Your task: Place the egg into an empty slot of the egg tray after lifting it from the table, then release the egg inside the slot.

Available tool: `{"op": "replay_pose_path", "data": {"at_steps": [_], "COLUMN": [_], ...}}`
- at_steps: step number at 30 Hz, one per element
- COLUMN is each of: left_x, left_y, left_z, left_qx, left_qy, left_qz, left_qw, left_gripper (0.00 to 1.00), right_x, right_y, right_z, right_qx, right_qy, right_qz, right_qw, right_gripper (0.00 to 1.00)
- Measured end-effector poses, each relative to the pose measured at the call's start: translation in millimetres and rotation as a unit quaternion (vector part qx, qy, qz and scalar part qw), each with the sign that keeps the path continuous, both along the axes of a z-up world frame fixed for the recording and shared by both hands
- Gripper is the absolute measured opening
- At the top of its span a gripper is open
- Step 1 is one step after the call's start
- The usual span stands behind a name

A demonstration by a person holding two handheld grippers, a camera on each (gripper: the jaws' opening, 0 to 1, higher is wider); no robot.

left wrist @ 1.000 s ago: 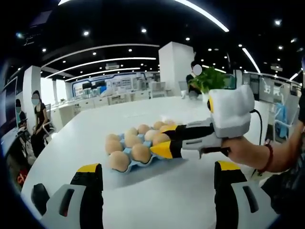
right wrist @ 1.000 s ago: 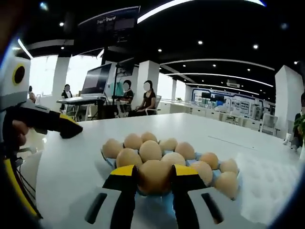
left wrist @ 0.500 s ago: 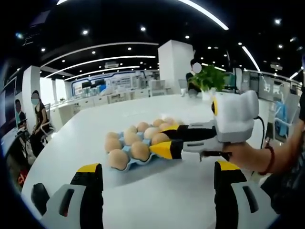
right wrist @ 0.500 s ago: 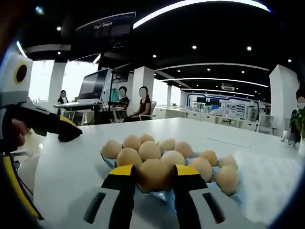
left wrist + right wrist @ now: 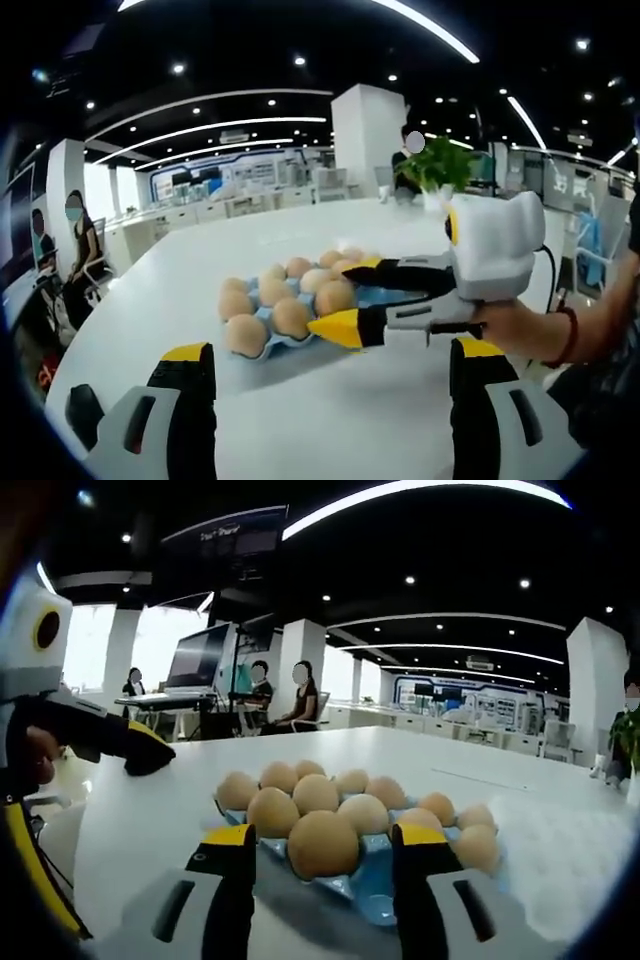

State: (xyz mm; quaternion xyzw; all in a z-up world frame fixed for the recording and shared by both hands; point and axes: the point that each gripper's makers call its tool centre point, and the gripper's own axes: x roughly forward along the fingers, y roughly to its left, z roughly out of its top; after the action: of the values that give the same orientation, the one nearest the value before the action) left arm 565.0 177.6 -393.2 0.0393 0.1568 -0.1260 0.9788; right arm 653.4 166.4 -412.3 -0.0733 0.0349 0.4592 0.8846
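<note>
One egg (image 5: pixel 323 844) sits in the tray's (image 5: pixel 372 900) near corner slot, dead ahead between the right gripper's (image 5: pixel 322 852) jaws, which stand wide and clear of it. Left gripper (image 5: pixel 325 378) hovers wide-jawed over the desk (image 5: pixel 330 410), well apart; judged next: right backs straight off.

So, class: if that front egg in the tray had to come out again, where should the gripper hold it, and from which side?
Grip the front egg across its widest part, on the bare flanks where the open right gripper now stands. Come from the tray's open front edge: neighbouring eggs crowd it behind.
</note>
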Motion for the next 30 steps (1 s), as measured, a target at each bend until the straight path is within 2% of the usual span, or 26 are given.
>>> {"op": "replay_pose_path", "data": {"at_steps": [3, 7, 15, 23, 27, 30], "left_x": [0.0, -0.3, 0.1, 0.8, 0.6, 0.1], "left_y": [0, 0, -5, -7, -9, -10], "left_z": [1.7, 2.8, 4.3, 3.1, 4.9, 5.5], "left_qx": [-0.003, -0.001, -0.002, -0.001, 0.0, 0.001], "left_qy": [-0.003, -0.004, -0.006, -0.005, -0.009, -0.009], "left_qz": [0.002, 0.002, -0.003, -0.002, -0.005, -0.006], "left_qw": [1.0, 1.0, 1.0, 1.0, 1.0, 0.9999], "left_gripper": [1.0, 1.0, 1.0, 1.0, 1.0, 1.0], "right_x": [-4, -7, 2, 10, 13, 15], "right_y": [1, 0, -10, -21, -27, -30], "right_z": [0.2, 9.0, 17.6, 14.6, 12.9, 11.8], "right_qx": [-0.003, 0.011, 0.021, 0.011, 0.016, 0.011], "right_qy": [0.002, 0.0, 0.005, 0.014, 0.034, 0.034], "right_qz": [0.009, 0.016, 0.001, -0.007, -0.007, -0.007], "right_qw": [0.9999, 0.9998, 0.9998, 0.9998, 0.9993, 0.9993], "right_gripper": [0.67, 0.68, 0.75, 0.81, 0.84, 0.84]}}
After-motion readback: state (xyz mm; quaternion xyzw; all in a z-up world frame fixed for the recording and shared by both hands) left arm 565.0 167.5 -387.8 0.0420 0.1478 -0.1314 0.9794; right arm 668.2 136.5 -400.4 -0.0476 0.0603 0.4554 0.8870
